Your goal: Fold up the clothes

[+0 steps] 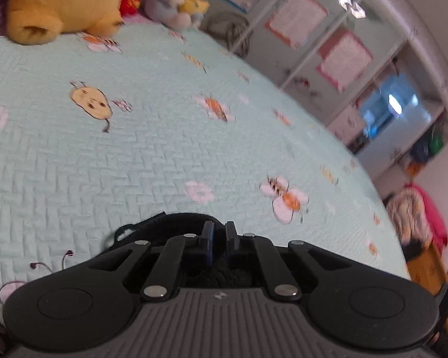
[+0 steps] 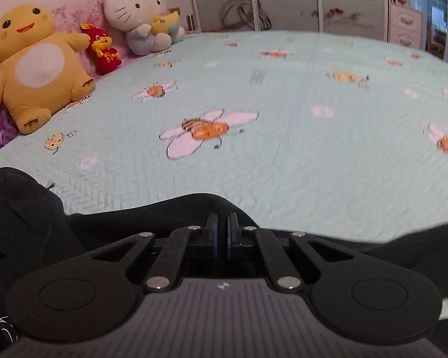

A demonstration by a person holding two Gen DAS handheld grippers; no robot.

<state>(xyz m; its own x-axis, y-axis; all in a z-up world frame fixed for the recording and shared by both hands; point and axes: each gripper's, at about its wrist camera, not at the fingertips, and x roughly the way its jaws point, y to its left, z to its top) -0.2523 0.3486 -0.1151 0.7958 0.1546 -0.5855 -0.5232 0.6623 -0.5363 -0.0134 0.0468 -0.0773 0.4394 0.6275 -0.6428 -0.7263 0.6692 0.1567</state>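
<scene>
Bed [image 2: 313, 155], mint quilt with bee and flower print, fills both views; plush toys sit at its far end: yellow plush [image 2: 35, 65], white cat plush [image 2: 140, 15], small red plush [image 2: 104, 49]. Cabinets and wall posters beyond, blurred.

Black garment [image 2: 33, 223] is right at the claws, not out ahead. In the right wrist view it runs side to side under the claw: a big bunched mass low left, a thinner band passing across the fingertips, more dark cloth trailing off right. So its long axis looks roughly crosswise to the fingers. Cannot tell whether it hangs clear of the quilt or drags on it.

Right claw [image 2: 221, 232]: pads nearly together, clenched on the black garment's top edge.

Left claw [image 1: 218, 240]: pads close with a narrow gap, gripping a bunched bit of the same black garment [image 1: 176, 223], which pokes out left of the fingertips, with more knit texture below.

Judgement: both claws hold one edge, neither nearer. The open quilt lies ahead of both, so the coming move likely carries the edge forward to lay or fold. Risk: left grip looks thin.
</scene>
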